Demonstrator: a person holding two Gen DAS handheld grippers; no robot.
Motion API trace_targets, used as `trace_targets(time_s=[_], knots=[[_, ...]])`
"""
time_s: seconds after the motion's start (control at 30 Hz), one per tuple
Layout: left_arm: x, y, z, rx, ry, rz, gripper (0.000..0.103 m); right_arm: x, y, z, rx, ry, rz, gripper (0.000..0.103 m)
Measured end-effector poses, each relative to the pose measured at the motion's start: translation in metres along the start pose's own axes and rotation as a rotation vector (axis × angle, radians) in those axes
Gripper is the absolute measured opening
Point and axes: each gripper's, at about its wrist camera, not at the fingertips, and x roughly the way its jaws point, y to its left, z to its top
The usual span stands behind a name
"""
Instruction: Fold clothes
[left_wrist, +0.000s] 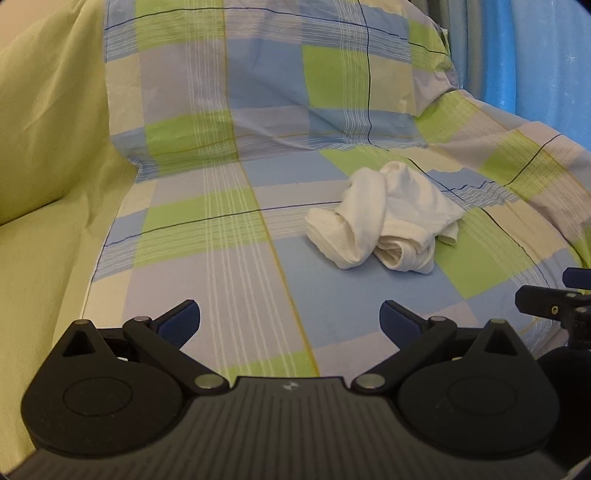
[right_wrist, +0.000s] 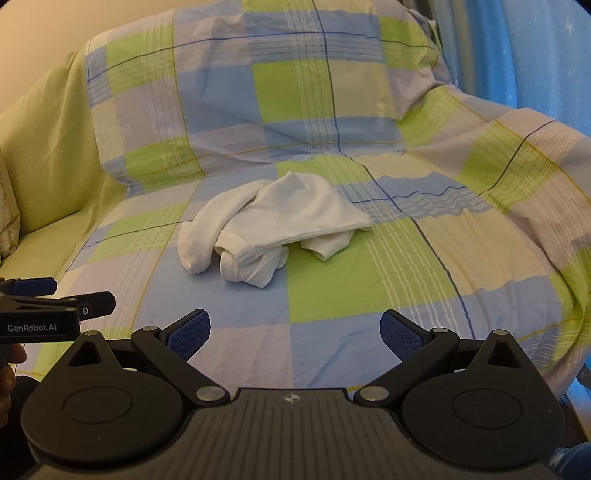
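a crumpled white garment (right_wrist: 271, 230) lies in a heap on the checked sheet (right_wrist: 332, 295), just above the centre of the right wrist frame and right of centre in the left wrist frame, touched by neither tool. the left gripper (left_wrist: 290, 325) is spread wide and empty at lower centre. the right gripper (right_wrist: 295, 332) is likewise released, holding nothing.

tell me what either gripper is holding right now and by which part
Nothing is held. The left gripper and right gripper are open and short of the crumpled white garment.
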Motion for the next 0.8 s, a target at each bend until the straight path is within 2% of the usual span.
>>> trace_targets(time_s=[0.33,0.43,0.8], knots=[[0.006,0.014,0.012,-0.049,-0.031,-0.039,0.102,0.004,0.017,-0.006,-0.038,-0.015,-0.051,0.101],[0.001,0.004,-0.003,-0.054,-0.049,-0.034,0.102,0.004,0.014,-0.003,-0.035,-0.009,-0.053,0.101],[-0.001,0.001,-0.005,-0.040,-0.050,-0.017,0.102,0.003,0.011,-0.004,-0.025,-0.011,-0.048,0.101]])
